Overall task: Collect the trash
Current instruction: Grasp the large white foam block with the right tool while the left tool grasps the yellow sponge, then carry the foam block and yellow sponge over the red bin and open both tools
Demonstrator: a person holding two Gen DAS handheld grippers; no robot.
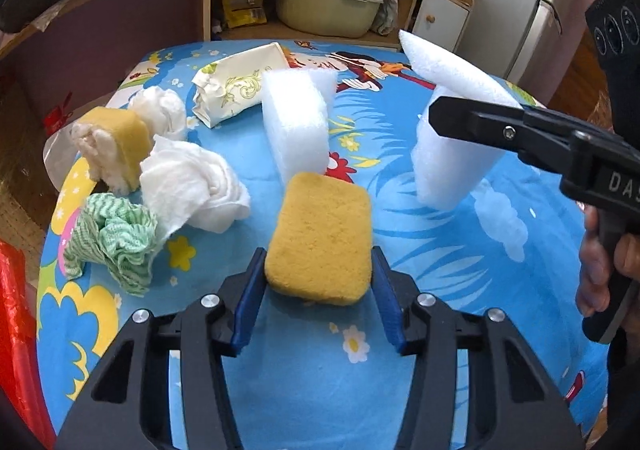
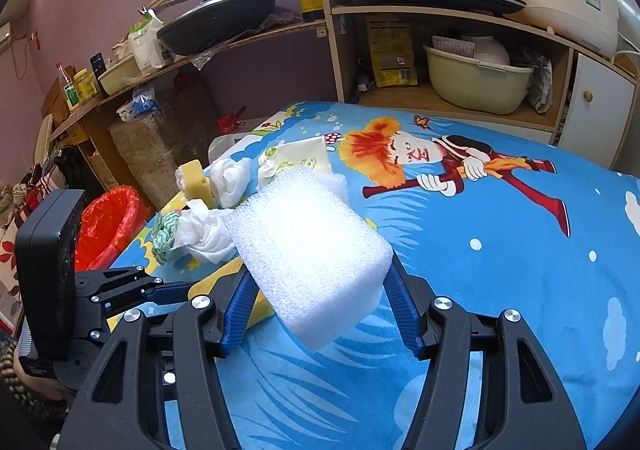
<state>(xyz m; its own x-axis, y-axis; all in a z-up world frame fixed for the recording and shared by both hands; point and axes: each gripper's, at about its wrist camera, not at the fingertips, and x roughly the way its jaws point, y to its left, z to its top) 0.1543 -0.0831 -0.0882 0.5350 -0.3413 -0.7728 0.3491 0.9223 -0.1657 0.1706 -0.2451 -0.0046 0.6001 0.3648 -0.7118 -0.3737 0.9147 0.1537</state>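
A yellow sponge [image 1: 320,238] lies on the blue cartoon tablecloth [image 1: 440,290], and my left gripper [image 1: 318,252] has its blue pads against the sponge's two sides, shut on it. My right gripper [image 2: 320,270] is shut on a white foam block [image 2: 308,250] and holds it tilted above the cloth. In the left wrist view that gripper [image 1: 436,117] comes in from the right with the foam block [image 1: 452,165] hanging below it. The right wrist view shows the left gripper [image 2: 160,290] low at the left, with the yellow sponge [image 2: 208,286] mostly hidden behind the foam.
On the cloth stand another white foam block [image 1: 298,117], a tissue pack [image 1: 236,89], two crumpled white tissues [image 1: 192,185], a green striped rag [image 1: 116,242] and a second yellow sponge [image 1: 116,137]. A red-lined bin [image 2: 108,221] stands off the table's left edge. Shelves with a basin [image 2: 476,85] stand behind.
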